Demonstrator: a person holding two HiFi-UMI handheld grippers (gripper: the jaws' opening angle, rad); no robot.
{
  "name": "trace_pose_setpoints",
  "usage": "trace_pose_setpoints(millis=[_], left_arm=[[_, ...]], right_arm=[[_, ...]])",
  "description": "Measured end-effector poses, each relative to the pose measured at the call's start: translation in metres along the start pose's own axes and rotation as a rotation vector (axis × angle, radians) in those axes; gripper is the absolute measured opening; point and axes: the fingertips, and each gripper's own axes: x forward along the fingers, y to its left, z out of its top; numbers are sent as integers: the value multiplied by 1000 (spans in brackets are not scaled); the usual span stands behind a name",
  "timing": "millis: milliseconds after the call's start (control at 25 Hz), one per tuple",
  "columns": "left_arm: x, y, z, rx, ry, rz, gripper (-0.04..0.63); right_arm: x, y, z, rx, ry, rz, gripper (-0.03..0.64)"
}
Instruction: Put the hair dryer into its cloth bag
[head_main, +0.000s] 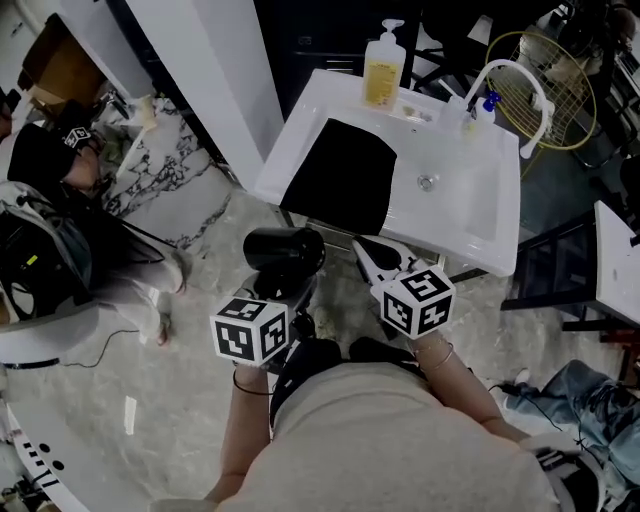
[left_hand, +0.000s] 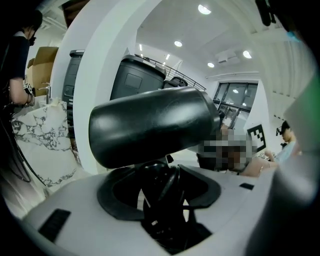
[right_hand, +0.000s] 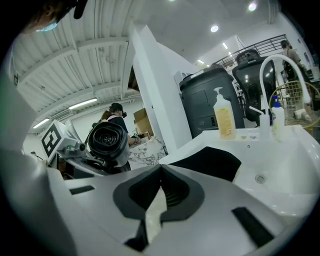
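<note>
Left hand-held gripper (left_hand: 160, 182) clamps glossy, barrel-shaped black hair dryer (left_hand: 150, 125).

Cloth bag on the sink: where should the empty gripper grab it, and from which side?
Probably its near edge, from the person's side. The cloth bag lies flat on the sink, so its middle offers nothing to pinch, while that edge reaches the front rim, nearest the right gripper, whose jaws are shut and empty. Which edge opens, I can't tell.

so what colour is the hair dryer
Black, with a slight sheen; the hair dryer shows best in the left gripper view.
</note>
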Motion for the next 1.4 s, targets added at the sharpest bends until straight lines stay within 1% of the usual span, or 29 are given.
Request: trace_pose_setpoints(millis=[120, 320, 440, 560, 880, 1160, 1400], left_arm=[[7, 23, 17, 27, 8, -16, 222], [20, 43, 39, 62, 22, -61, 222], [26, 50, 39, 71, 46, -92, 221], [31, 57, 37, 80, 70, -111, 222], [46, 56, 32, 87, 123, -149, 222], [59, 59, 19, 98, 165, -134, 222], [69, 56, 8, 87, 205, -115, 222]], right_arm=[[21, 0, 9, 4, -7, -3, -2], [40, -8, 20, 13, -21, -63, -2], [44, -10, 15, 35, -23, -87, -2], [48, -14, 8, 40, -5, -112, -2], [41, -49, 12, 48, -1, -201, -2], [43, -61, -6, 25, 66, -196, -2], [56, -70, -10, -13, 128, -145, 0]])
